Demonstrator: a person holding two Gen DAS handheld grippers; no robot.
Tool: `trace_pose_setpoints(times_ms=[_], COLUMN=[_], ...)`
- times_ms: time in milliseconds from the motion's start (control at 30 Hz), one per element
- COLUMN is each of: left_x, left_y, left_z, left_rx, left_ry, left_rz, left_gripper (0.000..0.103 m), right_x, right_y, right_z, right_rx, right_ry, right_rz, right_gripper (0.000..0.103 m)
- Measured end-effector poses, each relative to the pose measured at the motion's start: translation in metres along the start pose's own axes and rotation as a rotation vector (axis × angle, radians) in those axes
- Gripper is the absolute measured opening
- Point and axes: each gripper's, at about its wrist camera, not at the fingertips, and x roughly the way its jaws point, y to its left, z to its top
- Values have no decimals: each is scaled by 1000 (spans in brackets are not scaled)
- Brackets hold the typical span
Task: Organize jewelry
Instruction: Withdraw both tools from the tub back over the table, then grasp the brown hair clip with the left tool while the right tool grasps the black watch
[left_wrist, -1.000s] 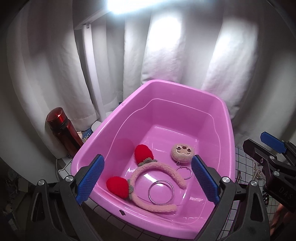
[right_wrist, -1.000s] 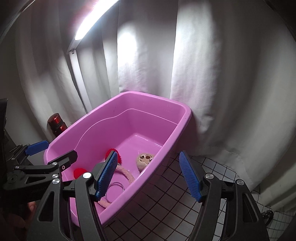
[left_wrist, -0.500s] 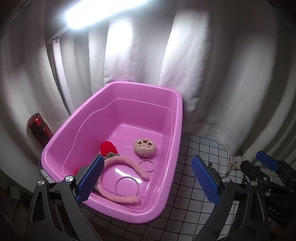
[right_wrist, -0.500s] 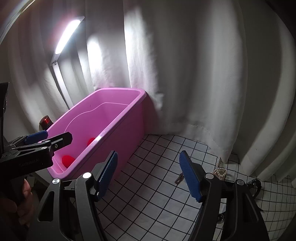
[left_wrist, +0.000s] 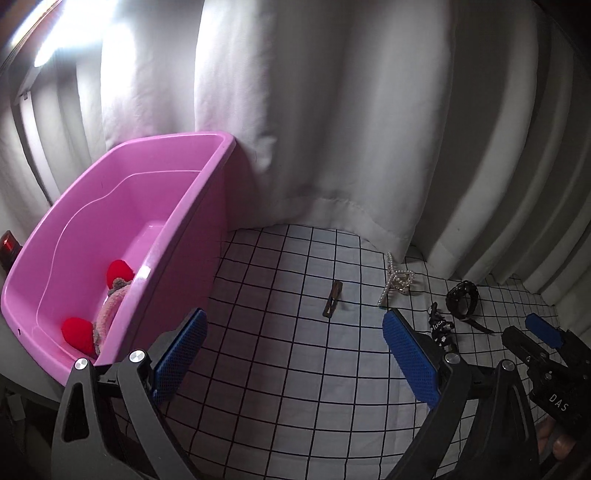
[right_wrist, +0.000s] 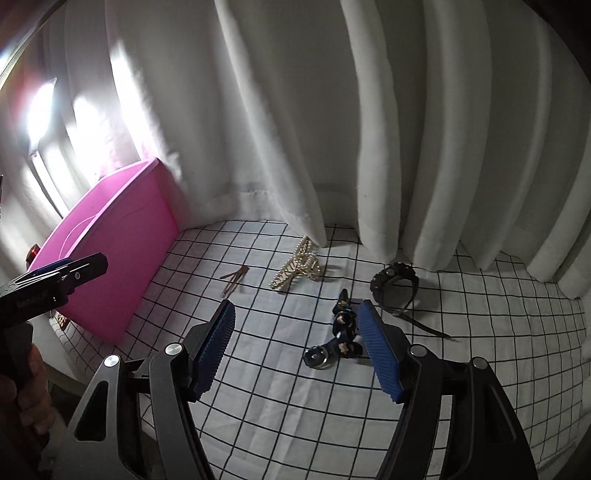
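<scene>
A pink plastic tub (left_wrist: 207, 192) (right_wrist: 122, 236) stands at the left on a checked cloth and holds a fluffy pink headband with red pom-poms (left_wrist: 110, 295). On the cloth lie a brown hair clip (left_wrist: 333, 303) (right_wrist: 233, 281), a pearl claw clip (left_wrist: 397, 282) (right_wrist: 299, 267), a black watch (left_wrist: 461, 299) (right_wrist: 395, 286) and a dark charm strap (left_wrist: 439, 328) (right_wrist: 341, 332). My left gripper (left_wrist: 291, 354) is open and empty above the cloth, right of the tub. My right gripper (right_wrist: 295, 343) is open and empty, just short of the charm strap.
A white curtain (left_wrist: 332, 129) hangs close behind the cloth. A red bottle (left_wrist: 9, 245) stands left of the tub. The checked cloth (right_wrist: 480, 332) spreads to the right.
Both grippers have swung right, away from the tub and toward the cloth. The hair clip, claw clip, watch and strap have come into view. Both stay open.
</scene>
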Motion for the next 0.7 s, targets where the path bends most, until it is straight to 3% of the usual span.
trace_pose_setpoints(times_ms=[333, 700], left_x=[64, 131], left_y=[-31, -46], left_z=[-16, -20], left_rx=[26, 52], left_ry=[63, 112], left_rz=[9, 55], left_gripper=[94, 94], right_x=[30, 109], right_y=[-77, -109], right_z=[-15, -12], right_rx=[93, 93], right_ry=[58, 140], right_rz=[-85, -84], right_gripper=[66, 66])
